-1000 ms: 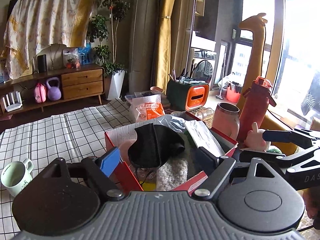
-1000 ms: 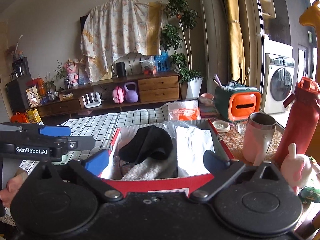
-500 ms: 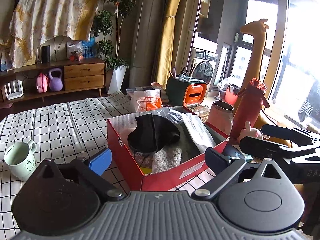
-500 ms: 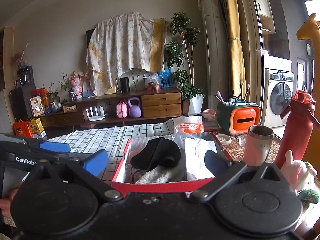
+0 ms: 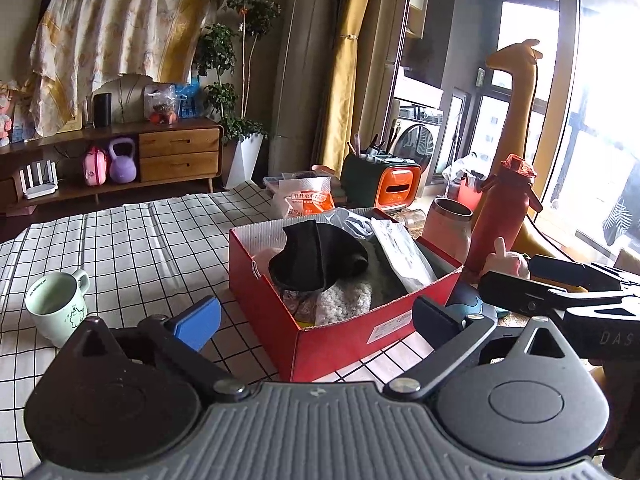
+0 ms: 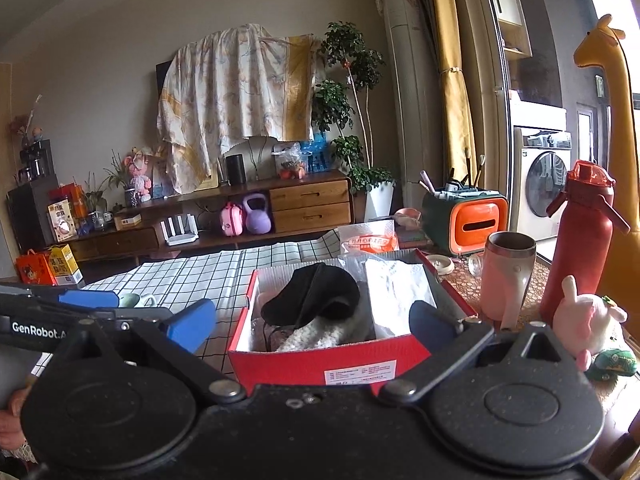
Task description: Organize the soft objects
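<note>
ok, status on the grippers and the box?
Left gripper open, empty. Right gripper open, empty. Red box on table, black cloth inside on top. Nothing blocking.

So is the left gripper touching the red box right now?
Apart. In the left wrist view the left gripper stands open, and both fingertips sit short of the red box, with checked cloth showing between the blue pad and the box wall.

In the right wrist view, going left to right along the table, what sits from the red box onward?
Red box → pink tumbler → red water bottle → pink plush rabbit.
</note>
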`<state>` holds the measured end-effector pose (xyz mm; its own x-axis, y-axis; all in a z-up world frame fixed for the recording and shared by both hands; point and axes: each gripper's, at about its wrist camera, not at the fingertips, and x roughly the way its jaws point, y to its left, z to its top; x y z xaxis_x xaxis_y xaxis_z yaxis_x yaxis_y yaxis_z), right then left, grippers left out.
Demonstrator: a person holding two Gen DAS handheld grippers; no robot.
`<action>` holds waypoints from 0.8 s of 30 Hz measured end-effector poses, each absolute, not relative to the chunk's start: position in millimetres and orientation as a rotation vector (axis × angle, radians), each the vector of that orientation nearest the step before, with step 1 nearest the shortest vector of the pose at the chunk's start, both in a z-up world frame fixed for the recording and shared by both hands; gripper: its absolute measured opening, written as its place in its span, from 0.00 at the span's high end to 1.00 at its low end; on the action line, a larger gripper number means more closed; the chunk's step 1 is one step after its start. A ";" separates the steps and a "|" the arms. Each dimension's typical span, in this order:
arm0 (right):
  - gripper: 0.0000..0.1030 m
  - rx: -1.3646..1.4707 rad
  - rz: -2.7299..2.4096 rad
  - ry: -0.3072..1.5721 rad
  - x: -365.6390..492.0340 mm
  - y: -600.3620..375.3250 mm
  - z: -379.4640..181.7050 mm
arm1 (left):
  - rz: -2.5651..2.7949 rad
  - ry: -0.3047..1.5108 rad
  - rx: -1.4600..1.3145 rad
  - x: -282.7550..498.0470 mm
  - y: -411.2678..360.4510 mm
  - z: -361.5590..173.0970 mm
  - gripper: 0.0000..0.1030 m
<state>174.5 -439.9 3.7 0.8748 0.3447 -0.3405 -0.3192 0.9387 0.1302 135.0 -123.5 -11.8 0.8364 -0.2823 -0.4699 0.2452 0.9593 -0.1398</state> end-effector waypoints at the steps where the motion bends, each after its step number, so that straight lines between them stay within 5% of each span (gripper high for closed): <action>1: 0.00 0.072 0.345 0.371 174.8 -439.4 3.0 | -0.282 0.510 -0.080 133.8 -123.2 -12.3 0.00; 24: 0.00 0.068 0.346 0.395 168.4 -433.0 -3.3 | -0.264 0.510 -0.080 123.0 -122.3 -15.9 0.00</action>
<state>168.4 -433.0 -3.3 0.8654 0.3432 -0.3651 -0.3171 0.9393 0.1314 123.0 -122.3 -15.9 0.8397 -0.2692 -0.4717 0.2294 0.9630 -0.1413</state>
